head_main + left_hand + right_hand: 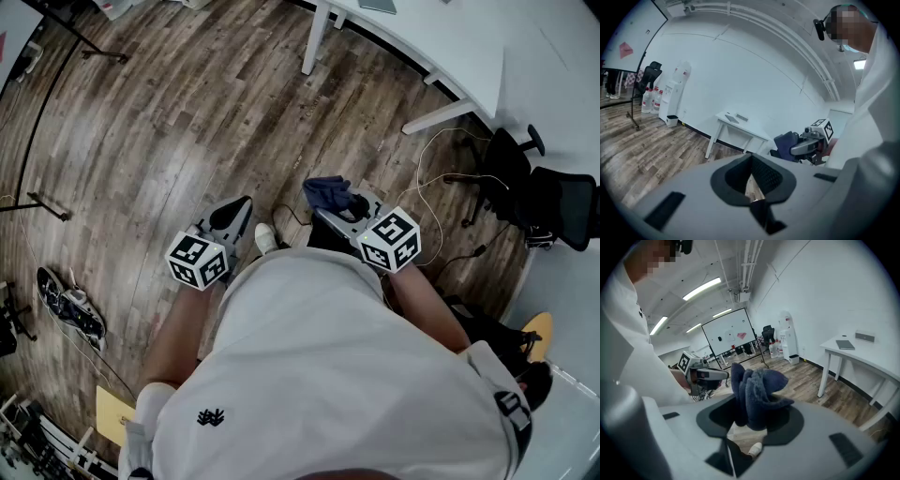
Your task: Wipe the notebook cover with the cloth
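Wiping has not begun. The person stands on the floor (187, 112) with both tools held low in front of the body, well apart from the white table (450, 56) at the far right. The right gripper (336, 206) is clenched on the cloth (326, 192), a dark blue wad bunched between its jaws and sticking out past the tips. The left gripper (242, 204) has its jaws closed together with nothing in them.

Two flat things lie on the far tabletop. I take the darker of them for the notebook (845, 344) (too small from here to be sure), and nothing touches it. So this looks like the carry: cloth in hand, cover not yet reached.

Next the person needs to step up to the table and bring the cloth down flat on the cover. The empty tool could perhaps pin the notebook during the rubbing.
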Demonstrator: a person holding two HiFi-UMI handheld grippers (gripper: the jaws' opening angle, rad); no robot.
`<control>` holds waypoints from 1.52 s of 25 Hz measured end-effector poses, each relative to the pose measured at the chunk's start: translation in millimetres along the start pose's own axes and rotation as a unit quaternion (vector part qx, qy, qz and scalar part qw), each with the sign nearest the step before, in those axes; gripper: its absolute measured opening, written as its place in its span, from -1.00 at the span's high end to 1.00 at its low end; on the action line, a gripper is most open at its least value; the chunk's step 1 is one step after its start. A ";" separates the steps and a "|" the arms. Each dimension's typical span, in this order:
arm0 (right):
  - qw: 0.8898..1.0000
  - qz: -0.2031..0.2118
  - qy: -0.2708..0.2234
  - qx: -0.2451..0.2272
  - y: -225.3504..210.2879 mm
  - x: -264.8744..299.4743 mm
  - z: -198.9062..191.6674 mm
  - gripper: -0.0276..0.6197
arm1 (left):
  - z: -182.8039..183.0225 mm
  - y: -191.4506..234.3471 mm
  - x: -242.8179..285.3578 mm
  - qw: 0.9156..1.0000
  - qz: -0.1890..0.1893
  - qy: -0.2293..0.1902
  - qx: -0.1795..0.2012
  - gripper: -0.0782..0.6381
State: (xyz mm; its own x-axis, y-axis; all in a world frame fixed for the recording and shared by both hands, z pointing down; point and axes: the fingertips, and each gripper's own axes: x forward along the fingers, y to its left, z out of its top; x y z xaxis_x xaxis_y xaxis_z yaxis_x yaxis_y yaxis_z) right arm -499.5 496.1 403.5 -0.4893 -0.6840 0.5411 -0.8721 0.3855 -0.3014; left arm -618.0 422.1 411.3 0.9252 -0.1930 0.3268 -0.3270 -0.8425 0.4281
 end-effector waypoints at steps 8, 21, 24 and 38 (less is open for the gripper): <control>1.000 -0.020 -0.007 0.005 -62.3 -16.9 10.6 0.44 | 29.2 -0.3 56.9 1.000 -0.005 -0.002 0.012 0.76; 0.999 -0.013 -0.030 0.029 -239.6 -79.0 33.7 0.43 | 122.3 -30.1 242.9 0.997 -0.008 0.022 0.073 0.76; 0.999 -0.015 -0.028 0.034 -271.0 -92.6 31.4 0.43 | 135.3 -38.3 278.9 0.997 -0.008 0.023 0.073 0.76; 0.995 -0.053 -0.045 0.075 -372.9 -99.9 56.2 0.43 | 169.7 -15.2 394.5 0.995 -0.042 0.056 0.069 0.76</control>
State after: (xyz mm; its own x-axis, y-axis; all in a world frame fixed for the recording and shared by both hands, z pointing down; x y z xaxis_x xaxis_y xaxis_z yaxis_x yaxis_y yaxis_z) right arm -125.5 385.9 417.7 -0.3873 -0.7708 0.5058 -0.9058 0.2159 -0.3646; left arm -215.4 273.4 390.7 0.9179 -0.0685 0.3910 -0.2133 -0.9158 0.3402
